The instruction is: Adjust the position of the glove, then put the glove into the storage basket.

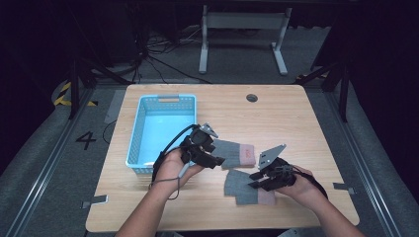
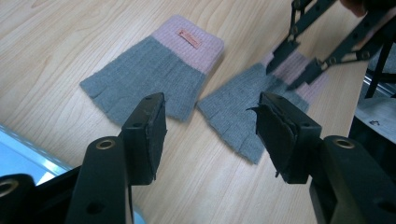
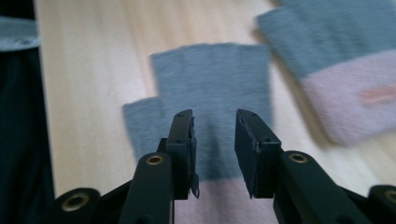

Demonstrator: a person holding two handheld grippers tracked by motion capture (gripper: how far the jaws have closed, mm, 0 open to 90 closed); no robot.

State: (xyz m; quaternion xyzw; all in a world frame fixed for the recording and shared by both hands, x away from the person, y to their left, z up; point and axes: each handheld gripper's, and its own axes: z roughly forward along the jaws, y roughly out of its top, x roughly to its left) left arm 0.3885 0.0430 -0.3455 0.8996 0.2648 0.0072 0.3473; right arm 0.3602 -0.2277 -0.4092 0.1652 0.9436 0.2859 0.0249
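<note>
Two grey fingerless gloves with pink cuffs lie flat on the wooden table (image 1: 163, 207). The farther glove (image 1: 238, 152) (image 2: 154, 70) (image 3: 336, 60) carries a small label on its cuff. The nearer glove (image 1: 246, 187) (image 2: 238, 109) (image 3: 210, 79) lies just in front of it, cuff toward the person. My left gripper (image 1: 218, 160) (image 2: 210, 105) hovers left of the farther glove, open, nothing between its jaws. My right gripper (image 1: 254, 180) (image 3: 214, 126) (image 2: 294, 70) hangs low over the nearer glove near its cuff, open, with the pads apart from the fabric.
A light blue plastic basket (image 1: 136, 143) stands at the table's left, just left of my left hand. A round cable hole (image 1: 252, 98) sits near the far edge. Bare wood stretches to the right of the gloves and along the front edge.
</note>
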